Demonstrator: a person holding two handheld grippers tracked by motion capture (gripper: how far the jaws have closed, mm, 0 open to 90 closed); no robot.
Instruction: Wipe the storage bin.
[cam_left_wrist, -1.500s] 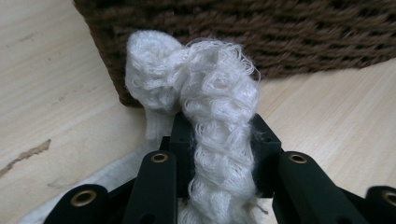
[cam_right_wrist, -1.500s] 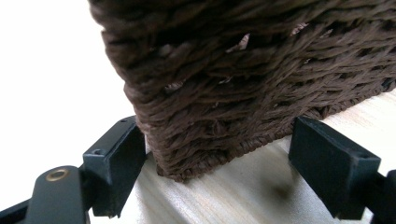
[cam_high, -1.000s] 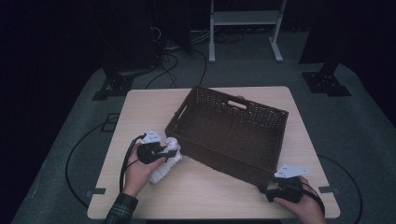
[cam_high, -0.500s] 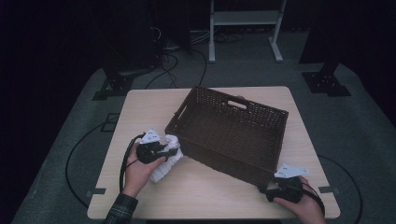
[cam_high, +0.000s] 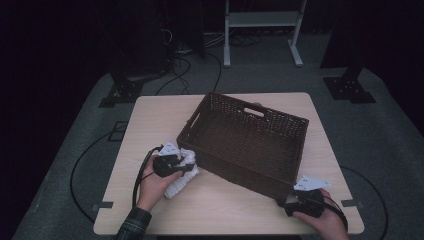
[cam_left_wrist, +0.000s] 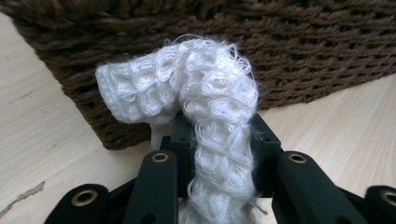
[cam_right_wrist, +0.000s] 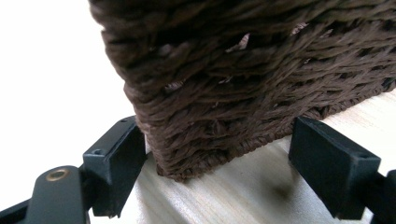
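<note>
My left tongs (cam_left_wrist: 219, 154) clamp the white cloth (cam_left_wrist: 205, 102) for loading; right tongs (cam_right_wrist: 219, 172), released, straddle the basket (cam_high: 250, 145) corner, steadying it.

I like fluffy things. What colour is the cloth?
White cloth, loopy and knitted; the left gripper view shows it best.

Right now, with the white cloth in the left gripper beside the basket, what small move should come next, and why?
Probably lift the left gripper up over the near wall of the basket. It is shut on the white knitted cloth, which sits outside against the wicker, and the right gripper straddles the basket's corner, seemingly to steady it.
</note>
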